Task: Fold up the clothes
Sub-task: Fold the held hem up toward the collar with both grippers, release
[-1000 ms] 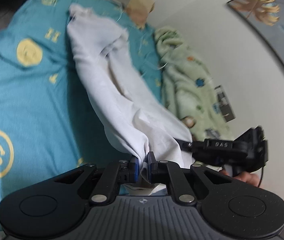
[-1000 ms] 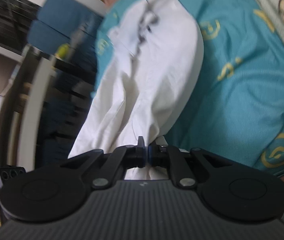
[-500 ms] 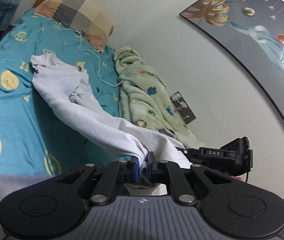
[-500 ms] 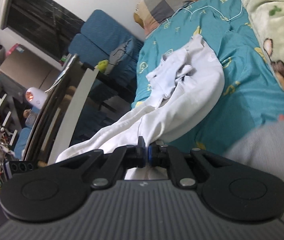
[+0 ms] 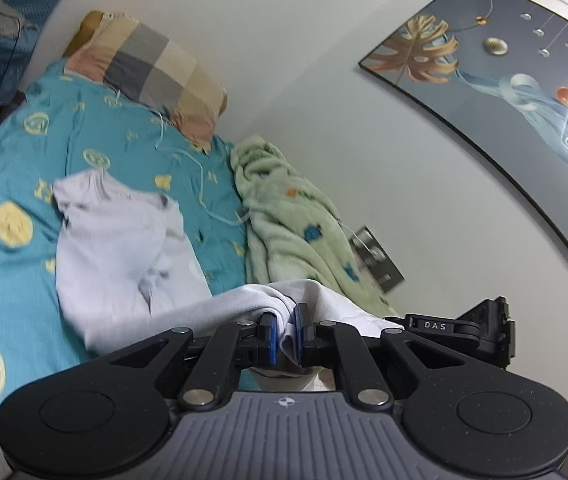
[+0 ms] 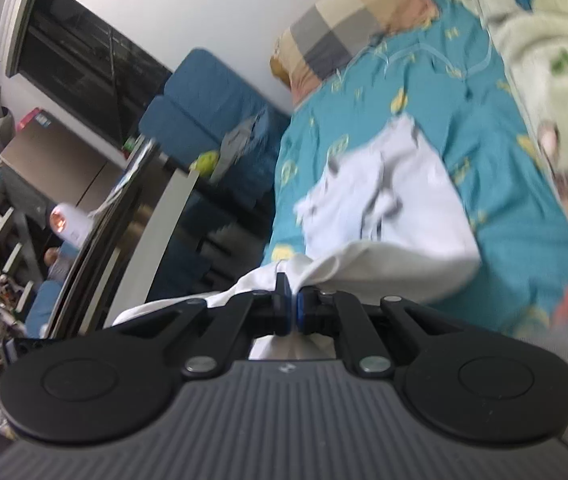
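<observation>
Grippers both clamped on white garment [image 5: 123, 248] — my left gripper [image 5: 286, 338], right gripper [image 6: 292, 312]. Since half second ago garment lies flatter on teal bedsheet [image 5: 15, 176]. Beyond — green blanket [image 5: 296, 232], checked pillow [image 5: 151, 72], nothing blocking.

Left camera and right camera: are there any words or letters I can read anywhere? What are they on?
"DAS": white letters on the black right gripper, seen in the left wrist view.
The yellow signs on the teal bedsheet are pictures such as headphones; any letters among them are too blurred to read.
Right wrist view: the pink box has print too blurred to read.
</observation>
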`<action>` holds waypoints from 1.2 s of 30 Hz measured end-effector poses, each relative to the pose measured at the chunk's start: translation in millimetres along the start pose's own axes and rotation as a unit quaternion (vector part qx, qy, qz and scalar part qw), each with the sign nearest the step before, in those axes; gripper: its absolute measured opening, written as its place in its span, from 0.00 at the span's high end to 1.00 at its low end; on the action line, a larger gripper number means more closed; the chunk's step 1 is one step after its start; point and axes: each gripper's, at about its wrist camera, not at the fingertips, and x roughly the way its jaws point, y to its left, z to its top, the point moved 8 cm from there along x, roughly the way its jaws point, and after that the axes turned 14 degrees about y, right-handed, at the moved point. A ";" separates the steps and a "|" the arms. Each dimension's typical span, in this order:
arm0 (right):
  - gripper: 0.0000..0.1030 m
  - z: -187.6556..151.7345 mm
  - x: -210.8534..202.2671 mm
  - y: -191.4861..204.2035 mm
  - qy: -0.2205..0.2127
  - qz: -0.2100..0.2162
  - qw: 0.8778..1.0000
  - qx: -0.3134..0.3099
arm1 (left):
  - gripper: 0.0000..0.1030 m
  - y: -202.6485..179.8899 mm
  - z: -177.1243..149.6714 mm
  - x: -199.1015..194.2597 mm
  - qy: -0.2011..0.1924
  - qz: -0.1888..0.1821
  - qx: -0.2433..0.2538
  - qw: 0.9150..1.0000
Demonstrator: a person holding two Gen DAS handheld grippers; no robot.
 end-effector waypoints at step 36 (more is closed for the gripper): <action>0.90 162.9 252.9 -160.1 0.076 -0.122 0.989 0.022 | 0.53 235.4 115.0 219.2 0.055 0.167 -0.044 0.983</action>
